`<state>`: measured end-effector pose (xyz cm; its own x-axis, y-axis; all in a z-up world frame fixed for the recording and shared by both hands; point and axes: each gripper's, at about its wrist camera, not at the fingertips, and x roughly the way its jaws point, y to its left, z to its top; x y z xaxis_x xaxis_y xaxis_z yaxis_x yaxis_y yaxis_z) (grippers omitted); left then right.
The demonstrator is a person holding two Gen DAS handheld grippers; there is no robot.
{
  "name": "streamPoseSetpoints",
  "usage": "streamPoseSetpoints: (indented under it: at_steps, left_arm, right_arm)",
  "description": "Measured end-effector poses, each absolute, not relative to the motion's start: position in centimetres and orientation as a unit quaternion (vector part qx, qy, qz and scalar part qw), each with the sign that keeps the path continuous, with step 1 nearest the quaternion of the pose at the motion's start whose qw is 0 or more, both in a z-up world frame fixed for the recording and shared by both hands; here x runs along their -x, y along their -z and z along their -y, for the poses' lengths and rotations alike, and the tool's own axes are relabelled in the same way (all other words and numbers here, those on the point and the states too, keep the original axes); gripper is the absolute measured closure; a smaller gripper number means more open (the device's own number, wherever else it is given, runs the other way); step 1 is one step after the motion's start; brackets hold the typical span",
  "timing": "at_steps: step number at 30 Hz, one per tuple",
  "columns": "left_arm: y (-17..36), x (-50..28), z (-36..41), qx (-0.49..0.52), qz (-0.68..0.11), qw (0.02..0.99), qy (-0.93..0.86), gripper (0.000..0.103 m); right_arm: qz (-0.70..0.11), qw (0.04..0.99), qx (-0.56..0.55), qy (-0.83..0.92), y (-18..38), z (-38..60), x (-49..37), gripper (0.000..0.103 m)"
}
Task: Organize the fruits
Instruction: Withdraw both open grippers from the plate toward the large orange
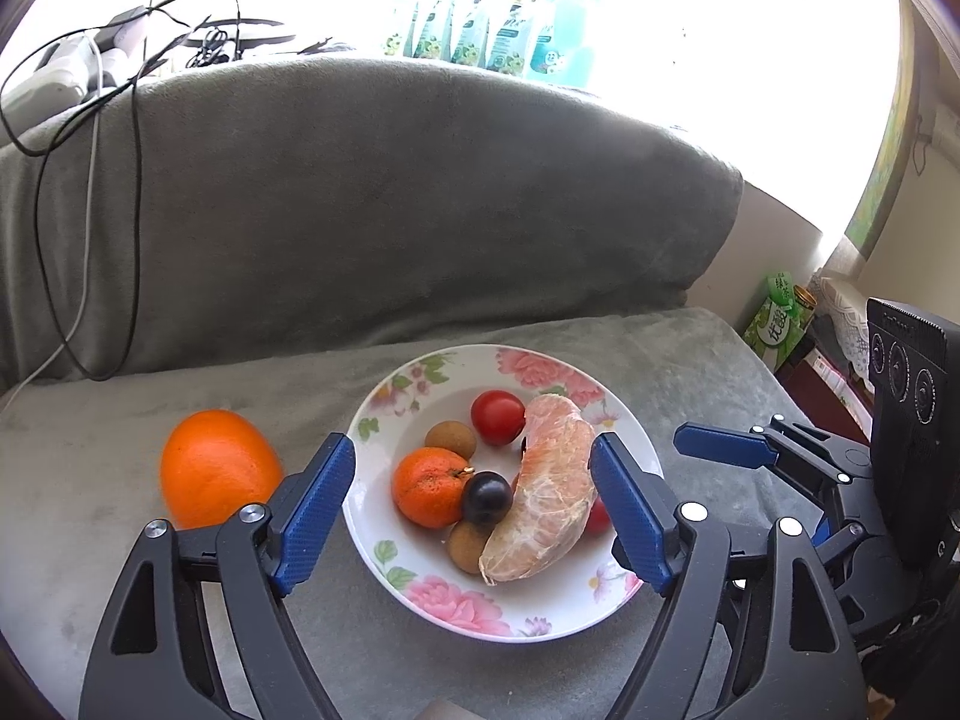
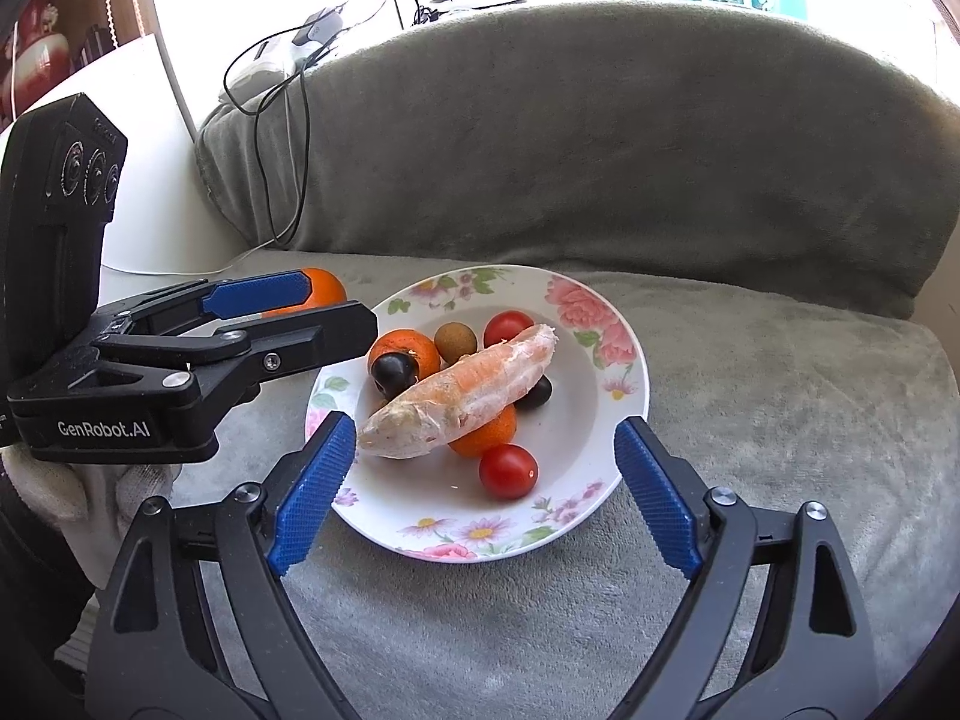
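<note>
A floral white plate (image 1: 540, 615) sits on a grey sofa seat and holds a peeled pomelo segment (image 1: 543, 495), a mandarin (image 1: 426, 486), red cherry tomatoes (image 1: 497, 417), dark grapes (image 1: 486, 498) and brown longans (image 1: 450, 439). A large orange (image 1: 216, 468) lies on the seat left of the plate. My left gripper (image 1: 474, 510) is open and empty, hovering over the plate's near side. My right gripper (image 2: 486, 495) is open and empty over the plate (image 2: 570, 516), with the pomelo segment (image 2: 462, 393) and a tomato (image 2: 507, 471) ahead. The orange (image 2: 327, 288) shows behind the left gripper's fingers (image 2: 258, 294).
The grey sofa backrest (image 1: 390, 192) rises behind the plate. Black and white cables (image 1: 78, 192) hang over its left end. Green cartons and a jar (image 1: 780, 324) stand off the seat's right edge. A white surface (image 2: 150, 180) is left of the sofa.
</note>
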<state>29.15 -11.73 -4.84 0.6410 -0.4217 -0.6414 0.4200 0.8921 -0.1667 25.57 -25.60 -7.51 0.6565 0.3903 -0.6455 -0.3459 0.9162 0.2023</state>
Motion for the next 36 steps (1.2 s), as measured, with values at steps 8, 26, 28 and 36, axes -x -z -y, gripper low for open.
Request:
streamPoseSetpoints:
  at_steps: [8,26,28,36]
  left_arm:
    - [4.6,-29.0,11.1,0.008,-0.353,0.907,0.229,0.022]
    - [4.0,-28.4,8.0,0.027,-0.339,0.916,0.214,0.022]
    - [4.0,-28.4,7.5,0.030,-0.338,0.917,0.211,0.022]
    - [4.6,-28.0,4.4,0.041,-0.335,0.922,0.190,0.022]
  right_arm:
    - [-0.362,0.909,-0.033,-0.203,7.2,25.5,-25.8,0.013]
    - [-0.359,0.909,-0.033,-0.211,5.8,23.9,-26.8,0.012]
    - [-0.359,0.908,-0.038,-0.213,5.6,23.8,-27.1,0.012]
    - [-0.362,0.900,-0.061,-0.235,4.4,22.5,-28.9,0.012]
